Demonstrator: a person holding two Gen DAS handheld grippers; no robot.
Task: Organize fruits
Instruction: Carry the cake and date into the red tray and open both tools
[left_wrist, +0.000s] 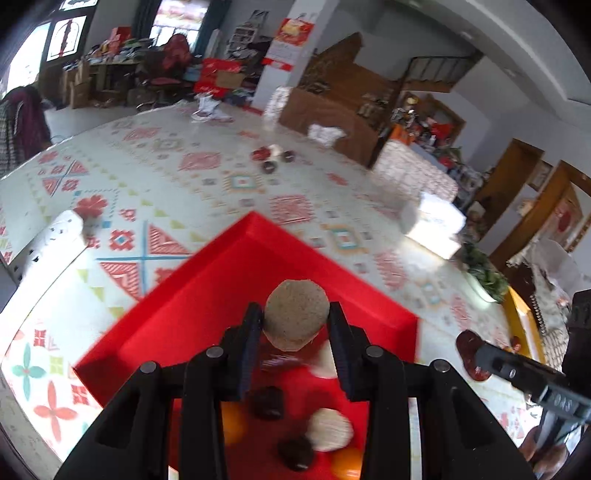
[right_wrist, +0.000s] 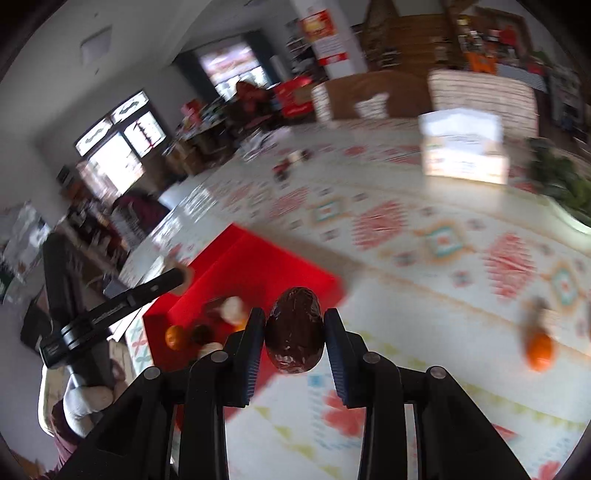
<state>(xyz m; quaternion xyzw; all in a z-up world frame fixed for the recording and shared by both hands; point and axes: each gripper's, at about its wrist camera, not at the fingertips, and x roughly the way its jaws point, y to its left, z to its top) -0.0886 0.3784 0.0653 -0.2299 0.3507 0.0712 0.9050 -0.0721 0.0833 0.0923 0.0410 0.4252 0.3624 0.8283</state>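
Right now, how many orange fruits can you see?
3. Two lie in the red tray: one by its left wall, one at the near edge. A third sits loose on the table. More may be hidden.

The tray (left_wrist: 207, 295) sits on the worktop (left_wrist: 207, 177). Inside it, at its near end, lie several fruits, among them an orange (left_wrist: 233, 424). The left tongs (left_wrist: 295, 325) hold a round fruit (left_wrist: 296, 317) over the tray; the right tongs (right_wrist: 294, 332) hold a date (right_wrist: 294, 328) just right of it. Another orange (right_wrist: 540, 350) lies on the worktop, well right.
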